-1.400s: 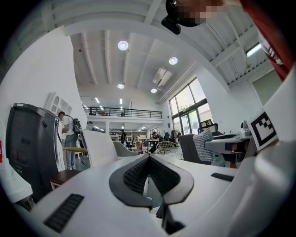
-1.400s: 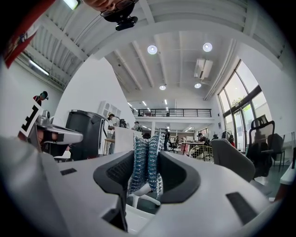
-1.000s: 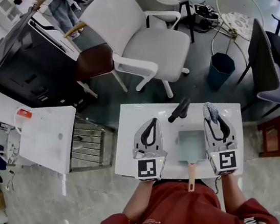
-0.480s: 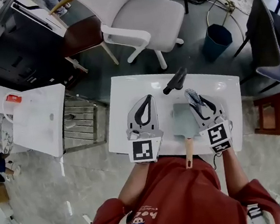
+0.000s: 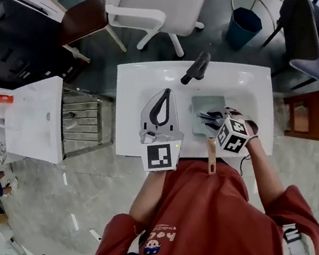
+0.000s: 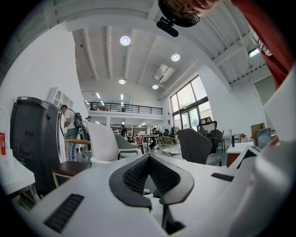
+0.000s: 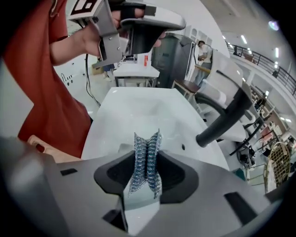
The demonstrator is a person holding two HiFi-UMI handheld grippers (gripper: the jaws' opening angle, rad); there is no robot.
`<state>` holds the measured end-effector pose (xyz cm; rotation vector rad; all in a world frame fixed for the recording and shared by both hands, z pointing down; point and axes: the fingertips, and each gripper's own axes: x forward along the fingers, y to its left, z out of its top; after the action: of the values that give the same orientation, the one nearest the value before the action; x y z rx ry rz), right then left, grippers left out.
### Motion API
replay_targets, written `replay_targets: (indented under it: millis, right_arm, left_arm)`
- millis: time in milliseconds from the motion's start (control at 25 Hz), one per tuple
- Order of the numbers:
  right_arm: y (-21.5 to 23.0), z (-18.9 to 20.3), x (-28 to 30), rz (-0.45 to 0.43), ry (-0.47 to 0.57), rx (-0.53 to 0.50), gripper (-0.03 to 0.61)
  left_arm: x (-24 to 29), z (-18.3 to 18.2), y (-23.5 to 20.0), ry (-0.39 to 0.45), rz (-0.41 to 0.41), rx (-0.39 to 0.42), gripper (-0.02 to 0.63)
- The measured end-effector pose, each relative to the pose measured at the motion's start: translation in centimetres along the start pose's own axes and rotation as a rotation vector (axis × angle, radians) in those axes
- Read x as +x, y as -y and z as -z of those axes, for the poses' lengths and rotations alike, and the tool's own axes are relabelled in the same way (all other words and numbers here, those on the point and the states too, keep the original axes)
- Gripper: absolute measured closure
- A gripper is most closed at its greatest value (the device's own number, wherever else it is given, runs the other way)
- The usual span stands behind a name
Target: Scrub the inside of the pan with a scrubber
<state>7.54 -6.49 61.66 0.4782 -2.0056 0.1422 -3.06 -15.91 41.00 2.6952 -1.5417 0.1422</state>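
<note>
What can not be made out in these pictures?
- Whether the silvery mesh scrubber touches the grey square pan: right gripper hides it, head and right gripper views.
- How clean the pan's inside is: too small, head view.
- Pan from the left gripper view: outside the frame.

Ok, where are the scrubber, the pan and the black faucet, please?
scrubber [image 7: 146, 162]: right gripper view, middle of its silvery mesh.
pan [image 5: 206, 104]: head view, bare part of its grey floor.
black faucet [image 5: 196, 68]: head view, middle of its body.
</note>
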Motion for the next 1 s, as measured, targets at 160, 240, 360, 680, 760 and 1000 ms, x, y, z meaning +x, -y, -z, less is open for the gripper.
replay_targets:
  millis: [160,240,360,680,760,1000]
  right_arm:
    - [-1.5,1.0,1.8,-0.111,-0.07,-0.006,0.419]
    - [-1.8,1.4,2.7,-0.154,-0.095,-0.006,0.42]
    - [-2.1,1.7,3.9,-0.216,-0.122,-0.008,0.422]
    - [-3.6,2.9,6.2,-0.355,-0.193,-0.013,0.428]
    - [-3.9,2.9,6.5,-0.377,-0.201,-0.022,0.433]
    - [-4.4,2.6,7.0,-0.436,-0.231,-0.051,0.437]
  left_arm:
    - [-0.5,0.5,0.1,-0.006,-0.002,-0.003,0.603]
    - [-0.7,0.8,0.1,-0.012,-0.002,-0.003,0.603]
    - [-1.0,1.1,0.0,-0.018,-0.005,-0.003,0.603]
    - [-1.3,1.3,0.1,-0.013,-0.009,0.002,0.603]
    - [-1.3,1.2,0.1,-0.013,-0.008,0.0,0.603]
    - [-1.4,1.4,-0.1,-0.013,-0.014,0.001,0.603]
